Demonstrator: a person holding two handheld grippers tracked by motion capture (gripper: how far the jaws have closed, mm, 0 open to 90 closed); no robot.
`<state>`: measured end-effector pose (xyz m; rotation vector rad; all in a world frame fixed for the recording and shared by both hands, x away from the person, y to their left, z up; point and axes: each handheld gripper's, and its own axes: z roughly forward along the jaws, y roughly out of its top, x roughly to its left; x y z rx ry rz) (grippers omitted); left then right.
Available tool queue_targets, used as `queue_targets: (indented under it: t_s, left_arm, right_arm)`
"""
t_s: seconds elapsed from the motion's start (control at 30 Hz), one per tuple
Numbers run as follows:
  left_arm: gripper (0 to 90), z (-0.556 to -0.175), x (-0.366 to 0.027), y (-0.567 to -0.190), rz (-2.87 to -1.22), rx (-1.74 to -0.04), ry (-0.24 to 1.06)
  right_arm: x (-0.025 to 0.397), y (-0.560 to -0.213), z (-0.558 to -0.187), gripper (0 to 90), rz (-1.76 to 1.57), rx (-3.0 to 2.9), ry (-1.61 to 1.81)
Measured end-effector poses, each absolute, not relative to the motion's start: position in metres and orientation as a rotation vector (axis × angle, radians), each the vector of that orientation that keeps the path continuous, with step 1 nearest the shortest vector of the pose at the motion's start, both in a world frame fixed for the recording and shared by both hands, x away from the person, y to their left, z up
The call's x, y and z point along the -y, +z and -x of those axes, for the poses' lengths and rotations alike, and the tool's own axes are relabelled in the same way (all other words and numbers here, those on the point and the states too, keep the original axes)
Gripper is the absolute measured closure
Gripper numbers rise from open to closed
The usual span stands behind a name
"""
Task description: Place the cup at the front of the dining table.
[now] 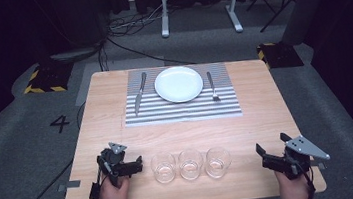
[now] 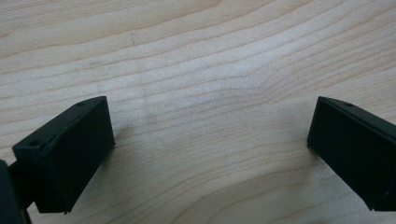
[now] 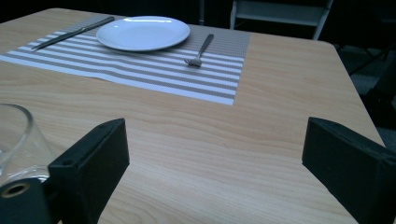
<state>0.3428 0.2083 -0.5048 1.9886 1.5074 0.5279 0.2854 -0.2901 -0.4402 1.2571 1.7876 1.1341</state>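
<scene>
Three clear empty glasses stand in a row near the table's front edge: left glass (image 1: 163, 167), middle glass (image 1: 191, 164), right glass (image 1: 218, 161). My left gripper (image 1: 136, 165) rests just left of the row, open, its jaws pointing toward the left glass. In the left gripper view, the left gripper (image 2: 210, 126) has its jaws wide apart over bare wood. My right gripper (image 1: 264, 156) sits right of the row, open and empty. In the right gripper view, the right gripper (image 3: 215, 140) has a glass rim (image 3: 14, 135) beside its left jaw.
A striped placemat (image 1: 183, 110) lies at the far middle of the table (image 1: 261, 110), holding a white plate (image 1: 179, 84), a knife (image 1: 139, 92) to its left and a fork (image 1: 212, 86) to its right. Cables and a white frame sit on the floor beyond.
</scene>
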Motion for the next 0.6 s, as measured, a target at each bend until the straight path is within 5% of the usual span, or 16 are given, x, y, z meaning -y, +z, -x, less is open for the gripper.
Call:
queue_targets:
  t_s: [0.6]
  left_arm:
    - [0.6, -0.343, -0.207, -0.505, -1.989, -1.512, 0.534]
  right_arm:
    - [0.243, -0.424, -0.268, 7.5, -1.121, -1.869, 1.28]
